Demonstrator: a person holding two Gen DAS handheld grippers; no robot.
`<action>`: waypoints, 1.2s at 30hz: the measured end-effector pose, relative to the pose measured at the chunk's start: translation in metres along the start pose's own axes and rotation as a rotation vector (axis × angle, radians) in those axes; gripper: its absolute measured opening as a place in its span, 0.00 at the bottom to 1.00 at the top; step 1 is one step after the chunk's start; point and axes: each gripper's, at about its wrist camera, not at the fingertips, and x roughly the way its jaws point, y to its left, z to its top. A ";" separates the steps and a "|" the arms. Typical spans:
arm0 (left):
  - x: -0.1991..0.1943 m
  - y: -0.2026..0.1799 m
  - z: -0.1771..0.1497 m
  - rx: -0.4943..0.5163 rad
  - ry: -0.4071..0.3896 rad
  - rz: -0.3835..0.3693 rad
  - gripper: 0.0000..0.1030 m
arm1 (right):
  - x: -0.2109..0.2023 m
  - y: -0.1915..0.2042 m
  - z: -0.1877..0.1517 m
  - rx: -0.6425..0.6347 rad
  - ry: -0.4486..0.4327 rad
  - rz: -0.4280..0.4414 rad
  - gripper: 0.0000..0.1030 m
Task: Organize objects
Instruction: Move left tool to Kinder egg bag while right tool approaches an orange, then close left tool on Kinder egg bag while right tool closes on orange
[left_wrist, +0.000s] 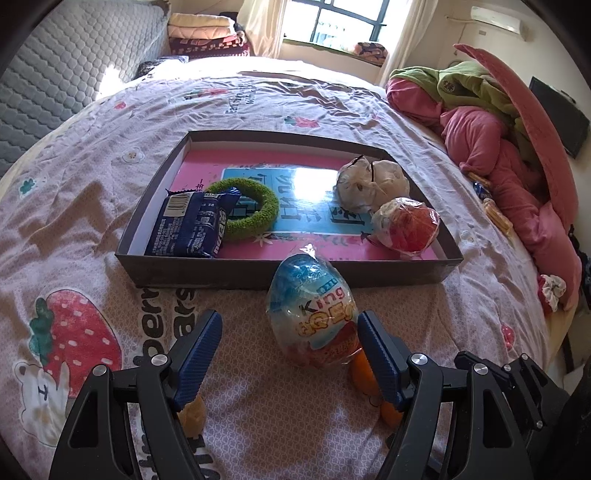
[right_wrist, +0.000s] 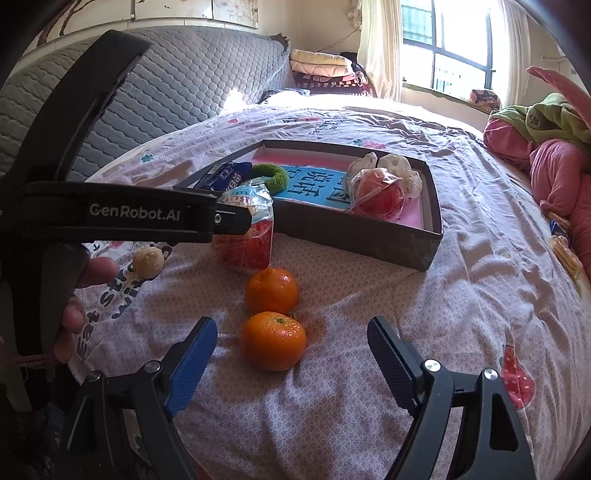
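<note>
Two grippers worked over a bed w/ a pink strawberry-print quilt (left_wrist: 110, 155). A heap of pink and green bedding (left_wrist: 491, 122) lay along the bed's right side, well apart from the rest.

A shallow dark cardboard tray (left_wrist: 280, 271) sat mid-quilt, pink liner w/ a blue printed panel inside. In it: a blue snack packet (left_wrist: 188, 225) at the near-left corner, overlapping a green fuzzy ring (left_wrist: 258, 206); a white crumpled bag (left_wrist: 373, 181) toward the far right; a red ball in clear wrap (left_wrist: 406, 225) just in front of that bag, by the near-right wall.

Outside the tray, just beside its near wall, stood a wrapped toy egg (left_wrist: 314, 314), blue top, red base, upright on the quilt. The left gripper (left_wrist: 290, 332) had its jaws apart w/ the egg between them; the right pad looked to be against the wrap, the left pad clearly off it, so nothing was clamped.

Two oranges lay near the egg, touching or nearly so: far orange (right_wrist: 272, 290) and near orange (right_wrist: 274, 339). The right gripper (right_wrist: 291, 341) was spread wide around the near orange, both pads apart from it.

A small tan ball (right_wrist: 148, 261) sat on the quilt left of the egg, by the person's fingers on the left tool.
</note>
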 end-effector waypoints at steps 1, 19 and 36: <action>0.002 0.001 0.001 -0.006 0.004 -0.009 0.74 | 0.001 0.001 0.000 -0.007 0.004 0.000 0.78; 0.033 0.000 0.001 -0.055 0.037 -0.092 0.59 | 0.019 0.015 -0.006 -0.078 0.056 -0.010 0.42; -0.017 -0.004 0.003 -0.001 -0.078 -0.078 0.58 | 0.005 0.007 -0.001 -0.036 -0.002 -0.003 0.39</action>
